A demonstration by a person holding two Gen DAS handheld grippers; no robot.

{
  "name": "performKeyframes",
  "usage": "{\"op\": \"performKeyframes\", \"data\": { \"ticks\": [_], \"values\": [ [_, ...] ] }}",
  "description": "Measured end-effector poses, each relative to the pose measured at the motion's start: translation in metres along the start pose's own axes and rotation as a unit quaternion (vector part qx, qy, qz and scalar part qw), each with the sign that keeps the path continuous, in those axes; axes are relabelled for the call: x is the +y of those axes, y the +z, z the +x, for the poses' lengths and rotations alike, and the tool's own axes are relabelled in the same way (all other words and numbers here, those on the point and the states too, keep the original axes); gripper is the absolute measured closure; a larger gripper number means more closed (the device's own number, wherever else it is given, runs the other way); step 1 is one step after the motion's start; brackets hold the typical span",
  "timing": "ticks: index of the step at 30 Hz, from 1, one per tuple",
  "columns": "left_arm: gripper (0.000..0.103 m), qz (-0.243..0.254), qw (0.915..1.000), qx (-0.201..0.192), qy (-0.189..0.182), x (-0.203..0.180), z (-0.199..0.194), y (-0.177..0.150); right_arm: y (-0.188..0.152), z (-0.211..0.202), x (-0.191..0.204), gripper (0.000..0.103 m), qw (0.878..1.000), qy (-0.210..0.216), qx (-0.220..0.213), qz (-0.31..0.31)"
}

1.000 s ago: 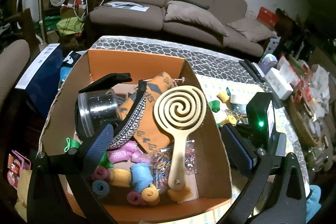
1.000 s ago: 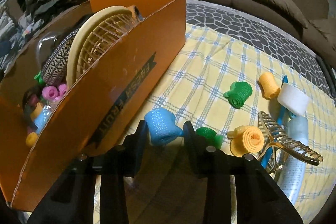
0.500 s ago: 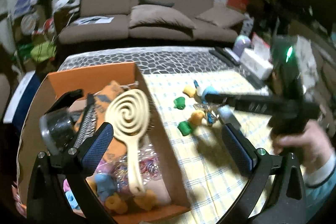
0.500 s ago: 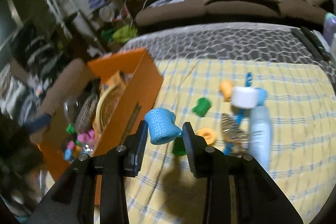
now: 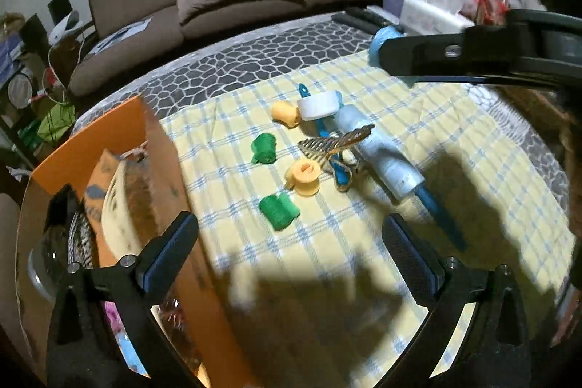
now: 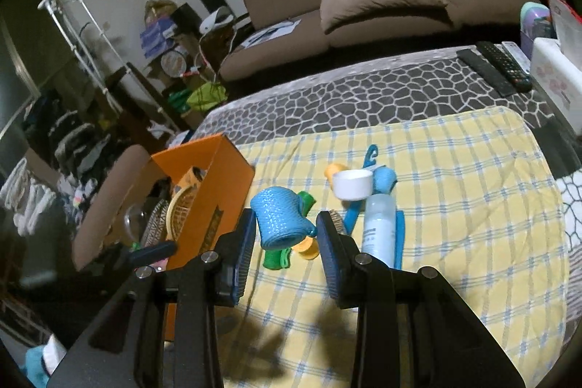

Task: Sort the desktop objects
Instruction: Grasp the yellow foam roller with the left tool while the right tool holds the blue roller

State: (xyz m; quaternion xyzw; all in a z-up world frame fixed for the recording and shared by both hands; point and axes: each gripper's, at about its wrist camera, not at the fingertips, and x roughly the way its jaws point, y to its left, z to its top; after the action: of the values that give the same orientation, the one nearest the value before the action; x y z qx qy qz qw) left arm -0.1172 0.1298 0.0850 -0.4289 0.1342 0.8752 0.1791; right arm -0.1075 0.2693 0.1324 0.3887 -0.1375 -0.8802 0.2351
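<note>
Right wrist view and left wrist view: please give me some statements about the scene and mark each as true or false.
1. The right gripper holds a blue foam hair roller. True.
2. The left gripper is shut on a green hair roller. False: it is open, and the roller lies on the cloth.
3. The white cap sits inside the orange box. False: it lies on the checked cloth.
4. The gold hair claw lies against the pale blue bottle. True.

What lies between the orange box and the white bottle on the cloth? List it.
In the left wrist view, two green rollers and a yellow roller lie between the orange box and the white bottle, plus a gold claw clip beside the bottle.
</note>
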Motion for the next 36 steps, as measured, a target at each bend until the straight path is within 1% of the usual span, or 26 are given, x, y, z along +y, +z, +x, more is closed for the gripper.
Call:
{"op": "performKeyframes", "data": {
  "ticks": [4, 5, 8, 10, 12, 14, 15, 16, 17, 18, 20, 23, 25, 29, 32, 34, 36],
  "values": [
    [0.018, 0.019, 0.9993, 0.025, 0.021, -0.009, 0.015, 0.016, 0.003, -0.011, -0.008, 0.068, 1.000, 0.005, -0.010, 0.009],
    [0.020, 0.027, 0.9986, 0.034, 0.028, -0.012, 0.018, 0.018, 0.003, -0.013, -0.011, 0.068, 1.000, 0.006, -0.012, 0.011],
    [0.023, 0.046, 0.9960, 0.061, 0.046, -0.019, 0.028, 0.026, 0.004, -0.018, -0.017, 0.068, 1.000, 0.008, -0.016, 0.018],
    [0.024, 0.042, 0.9960, 0.068, 0.040, -0.018, 0.030, 0.033, 0.004, -0.021, -0.022, 0.068, 1.000, 0.008, -0.019, 0.023],
    [0.024, 0.024, 0.9972, 0.068, 0.019, -0.016, 0.032, 0.039, 0.005, -0.024, -0.025, 0.068, 0.999, 0.011, -0.021, 0.028],
    [0.024, -0.024, 0.9966, 0.073, -0.029, -0.008, 0.040, 0.044, 0.006, -0.028, -0.029, 0.068, 0.999, 0.012, -0.025, 0.032],
    [0.024, -0.072, 0.9922, 0.079, -0.065, 0.002, 0.047, 0.045, 0.006, -0.029, -0.030, 0.068, 0.999, 0.012, -0.026, 0.034],
    [0.024, -0.105, 0.9873, 0.085, -0.084, 0.008, 0.053, 0.043, 0.006, -0.031, -0.031, 0.068, 0.999, 0.013, -0.027, 0.035],
    [0.024, -0.135, 0.9824, 0.093, -0.090, 0.015, 0.060, 0.039, 0.007, -0.032, -0.033, 0.068, 0.999, 0.013, -0.029, 0.036],
    [0.025, -0.142, 0.9815, 0.097, -0.085, 0.016, 0.063, 0.036, 0.006, -0.034, -0.035, 0.068, 0.999, 0.013, -0.031, 0.038],
    [0.026, -0.133, 0.9836, 0.108, -0.056, 0.018, 0.069, 0.026, 0.007, -0.038, -0.037, 0.068, 0.998, 0.014, -0.033, 0.041],
    [0.026, -0.097, 0.9888, 0.106, -0.041, 0.011, 0.067, 0.014, 0.007, -0.042, -0.040, 0.068, 0.998, 0.016, -0.037, 0.043],
    [0.026, -0.077, 0.9915, 0.102, -0.023, 0.005, 0.066, 0.009, 0.007, -0.043, -0.041, 0.068, 0.998, 0.015, -0.038, 0.045],
    [0.025, -0.044, 0.9955, 0.083, 0.015, -0.009, 0.064, 0.011, 0.007, -0.043, -0.043, 0.068, 0.998, 0.015, -0.039, 0.048],
    [0.025, -0.037, 0.9965, 0.064, 0.038, -0.013, 0.070, 0.020, 0.008, -0.043, -0.043, 0.068, 0.998, 0.015, -0.039, 0.046],
    [0.025, -0.030, 0.9959, 0.065, 0.055, -0.013, 0.078, 0.023, 0.008, -0.043, -0.044, 0.068, 0.998, 0.013, -0.038, 0.044],
    [0.025, -0.030, 0.9956, 0.063, 0.062, -0.010, 0.086, 0.025, 0.008, -0.042, -0.044, 0.068, 0.998, 0.012, -0.037, 0.043]
  ]
}}
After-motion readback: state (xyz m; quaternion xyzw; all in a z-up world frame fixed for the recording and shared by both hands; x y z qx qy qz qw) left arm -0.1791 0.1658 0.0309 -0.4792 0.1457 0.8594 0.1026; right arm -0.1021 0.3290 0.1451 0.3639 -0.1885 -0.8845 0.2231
